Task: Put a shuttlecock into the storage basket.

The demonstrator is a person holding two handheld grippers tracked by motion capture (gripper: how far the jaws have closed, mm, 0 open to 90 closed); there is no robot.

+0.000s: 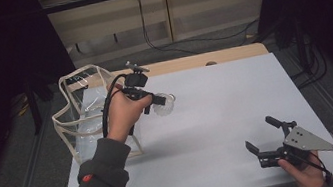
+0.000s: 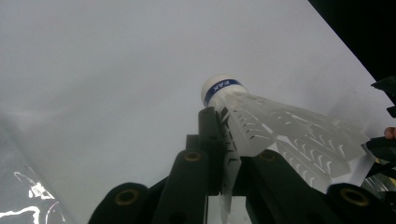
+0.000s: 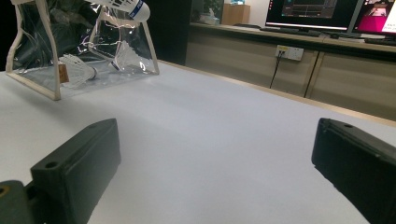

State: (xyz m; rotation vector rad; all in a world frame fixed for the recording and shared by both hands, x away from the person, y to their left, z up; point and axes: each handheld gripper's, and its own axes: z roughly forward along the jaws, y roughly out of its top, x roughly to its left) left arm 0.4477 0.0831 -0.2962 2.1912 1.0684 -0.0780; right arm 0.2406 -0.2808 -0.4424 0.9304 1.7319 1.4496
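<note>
Right gripper [image 1: 263, 140] sits low at the near right corner of the desk [image 1: 227, 109], held in the person's right hand [image 1: 302, 173]. Jaws spread wide, nothing between them; in the right gripper view only bare white desk surface lies between the two black jaws.

Left gripper [image 1: 161, 100] is up off the desk, just right of the clear bag [image 1: 87, 113], held in the left hand [image 1: 125, 114]. Jaws pinched narrow on a white shuttlecock [image 2: 261, 119]: in the left gripper view they clamp its feather skirt, and the white cork tip with a blue band points away from the gripper, out past the jaw tips. In the high view the shuttlecock [image 1: 166, 104] hangs above the desk just right of the bag, not touching the surface.

The clear bag stands upright at the left edge of the desk, cream trim along its edges, top open. In the right gripper view two more shuttlecocks [image 3: 77, 69] lie inside on the bag's bottom.

Beyond the bag and the desk's far edge: a low cabinet [image 3: 280, 65], monitors [image 3: 313, 14] on top, cables [image 1: 161, 43] on the floor.
</note>
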